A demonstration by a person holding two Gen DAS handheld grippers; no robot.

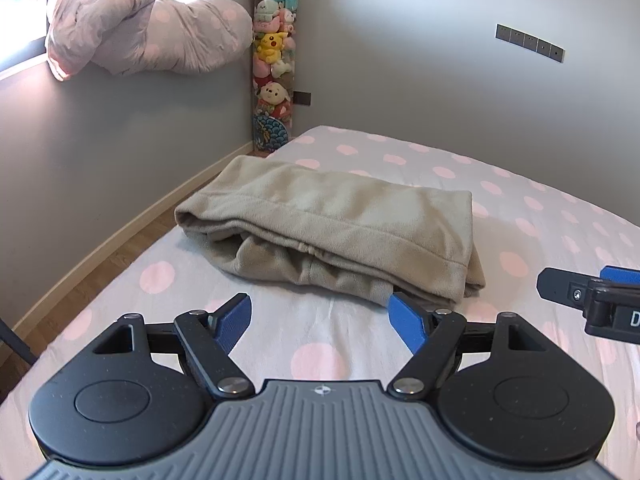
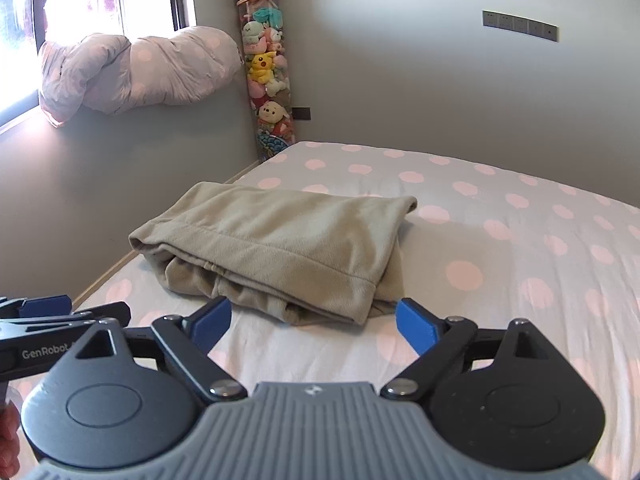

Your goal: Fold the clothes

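Your bed [image 1: 520, 200], under its dotted sheet, carries the only piece of clothing in view: a beige fleece garment [image 1: 332, 220] lying already doubled over into a thick, roughly rectangular bundle near the bed's left edge, hem toward you. It lies as a folded thing would; a looser layer bulges out beneath the top flap, so in my judgement it fits either a finished fold or one with another tuck to come.

Your left claw [image 1: 320, 316] hangs spread wide and empty just in front of the near hem, its right finger close against the cloth. Your right claw [image 2: 320, 320] is likewise spread and empty, just beside the near right corner.

On the window ledge a rolled quilt [image 1: 148, 32] sits well apart, as does the tube of plush toys [image 1: 274, 56] in the corner. Nothing stands between you and the garment.
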